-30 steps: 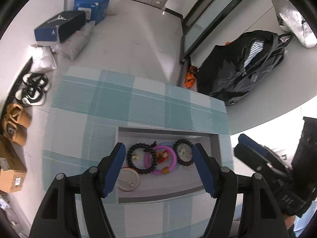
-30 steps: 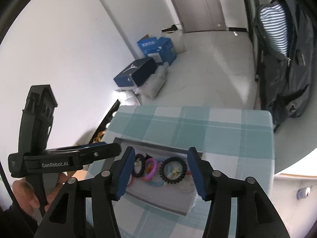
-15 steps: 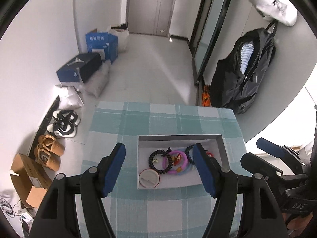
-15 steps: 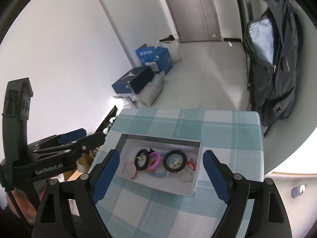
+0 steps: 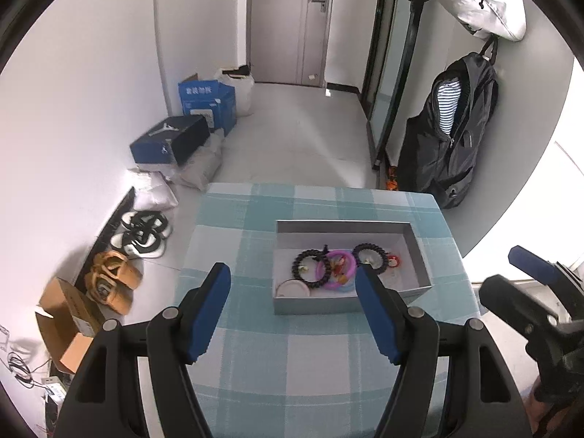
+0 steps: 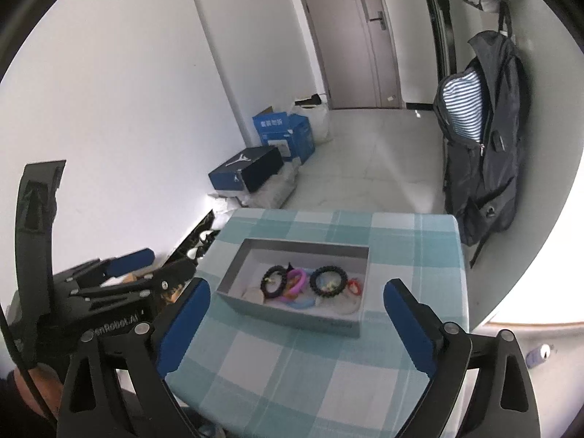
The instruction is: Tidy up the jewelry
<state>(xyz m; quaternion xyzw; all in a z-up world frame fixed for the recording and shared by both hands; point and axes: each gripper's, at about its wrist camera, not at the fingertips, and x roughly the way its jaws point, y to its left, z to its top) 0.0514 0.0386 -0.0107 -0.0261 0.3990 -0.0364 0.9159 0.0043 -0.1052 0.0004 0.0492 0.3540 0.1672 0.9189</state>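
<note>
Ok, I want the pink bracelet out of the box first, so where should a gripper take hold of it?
Probably from straight above, with one finger inside the ring: the pink bracelet lies flat in the grey box, whose walls block a sideways approach. Pinch its near arc, which looks freest; the black beaded bracelet crowds its left side. Both grippers are open.

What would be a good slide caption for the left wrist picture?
Open left gripper above a checked tablecloth, facing a grey box of bracelets.

Both grippers (image 5: 294,288) farther from box (image 5: 350,303)
</note>
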